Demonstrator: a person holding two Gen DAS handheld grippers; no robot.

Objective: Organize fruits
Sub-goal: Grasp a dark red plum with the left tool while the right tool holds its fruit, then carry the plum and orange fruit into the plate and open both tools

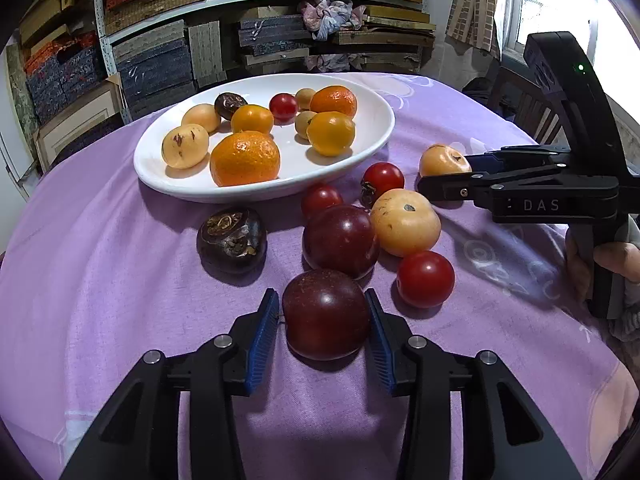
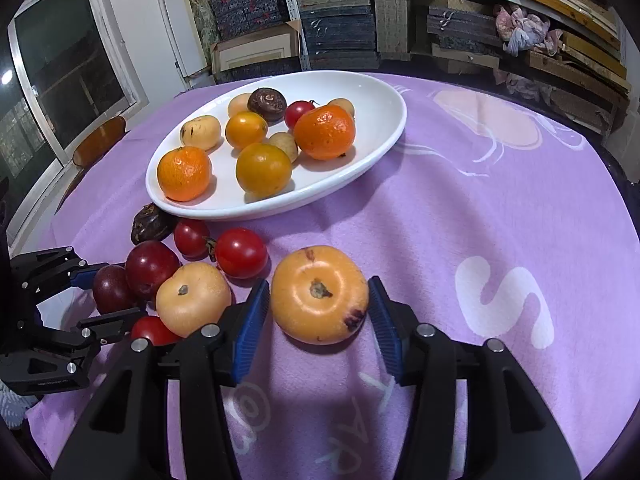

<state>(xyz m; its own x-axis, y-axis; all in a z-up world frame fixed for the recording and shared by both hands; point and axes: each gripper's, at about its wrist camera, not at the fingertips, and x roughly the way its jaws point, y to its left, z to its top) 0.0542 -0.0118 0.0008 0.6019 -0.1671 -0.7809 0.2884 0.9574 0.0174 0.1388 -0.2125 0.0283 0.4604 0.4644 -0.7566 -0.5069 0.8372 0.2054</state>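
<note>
Left gripper [image 1: 322, 322]: pinching a dark red plum [image 1: 326, 314] on the table [image 1: 120, 280], at 6 o'clock from the white plate [image 1: 372, 128]. Right gripper [image 2: 319, 312]: spread around a yellow-orange fruit [image 2: 319, 294], pads apart from it.

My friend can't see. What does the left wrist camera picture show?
The left tongs pinch a dark red plum on a purple tablecloth. More loose fruit lies beyond it, then a white plate of fruit.
</note>
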